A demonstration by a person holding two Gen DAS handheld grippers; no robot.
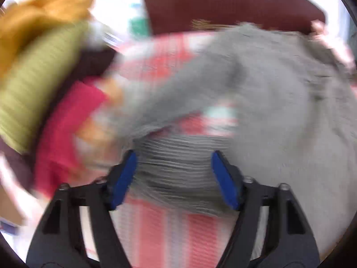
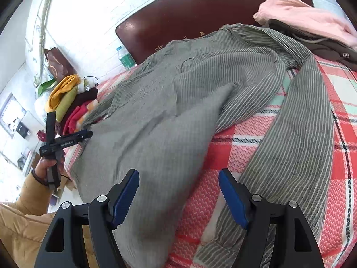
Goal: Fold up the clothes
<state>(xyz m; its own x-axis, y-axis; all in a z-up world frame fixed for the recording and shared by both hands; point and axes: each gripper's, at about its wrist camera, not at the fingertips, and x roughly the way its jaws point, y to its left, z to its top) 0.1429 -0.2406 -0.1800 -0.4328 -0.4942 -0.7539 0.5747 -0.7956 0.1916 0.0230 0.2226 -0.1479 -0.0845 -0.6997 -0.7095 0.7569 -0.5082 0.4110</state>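
A grey striped shirt [image 2: 178,102] lies spread on a red plaid bedspread [image 2: 245,147], one sleeve [image 2: 296,138] trailing down the right side. My right gripper [image 2: 178,196] is open just above the shirt's near hem, holding nothing. The left wrist view is blurred by motion. There my left gripper [image 1: 174,176] has its jaws apart, with a striped part of the shirt [image 1: 176,169] lying between the blue pads [image 1: 125,178]. In the right wrist view the left gripper [image 2: 84,135] shows from the side at the shirt's left edge, held in a hand.
A stack of folded clothes, yellow, green, maroon and red [image 2: 69,105], sits at the bed's far left; it also shows in the left wrist view [image 1: 44,78]. A pink garment [image 2: 308,20] and a dark garment [image 2: 323,47] lie at the far right. A dark red headboard [image 2: 189,17] stands behind.
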